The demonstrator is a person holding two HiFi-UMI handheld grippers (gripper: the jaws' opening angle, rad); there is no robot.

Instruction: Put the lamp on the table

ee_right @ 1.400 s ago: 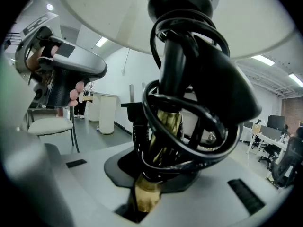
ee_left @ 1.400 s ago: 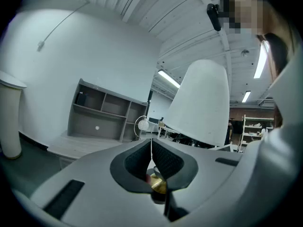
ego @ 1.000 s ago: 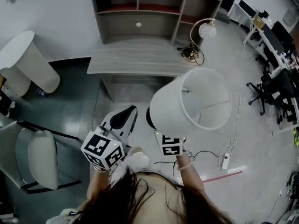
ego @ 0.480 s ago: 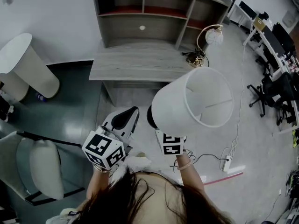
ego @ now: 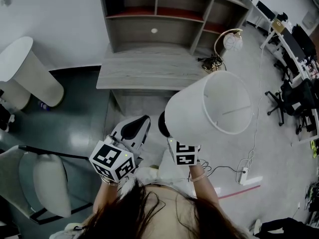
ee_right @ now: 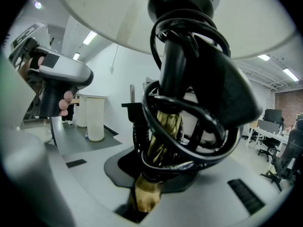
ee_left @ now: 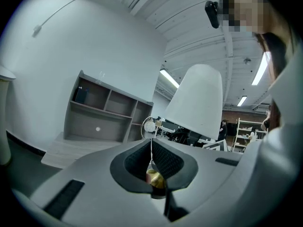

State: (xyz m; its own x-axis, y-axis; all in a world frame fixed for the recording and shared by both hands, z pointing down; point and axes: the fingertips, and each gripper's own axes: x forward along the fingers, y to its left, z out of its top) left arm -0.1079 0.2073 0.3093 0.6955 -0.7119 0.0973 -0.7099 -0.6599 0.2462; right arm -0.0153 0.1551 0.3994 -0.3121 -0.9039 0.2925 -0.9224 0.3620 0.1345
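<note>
A lamp with a big white drum shade (ego: 209, 108) hangs tilted in the air in front of me, short of the grey wooden table (ego: 149, 68). My right gripper (ego: 174, 136) is shut on its brass stem (ee_right: 165, 126), which has black cord (ee_right: 189, 98) coiled round it just under the shade. The left gripper (ego: 130, 129) floats apart to the left of the lamp, with its jaws together. A small brass-coloured piece (ee_left: 154, 176) shows at their base, and I see nothing else between them. The shade (ee_left: 196, 103) rises beyond them.
Shelves (ego: 164, 14) stand at the back of the table. A gold arc lamp with a globe (ego: 227, 41) sits at its right end. A white pedestal (ego: 27, 68) and a chair (ego: 50, 183) are at left. A power strip (ego: 244, 176) lies on the floor at right, near office chairs (ego: 294, 98).
The table and shelves have slid a little right and lower in the head view as I come closer. The lamp stays in the right gripper, carried slightly right. The left gripper keeps its place.
</note>
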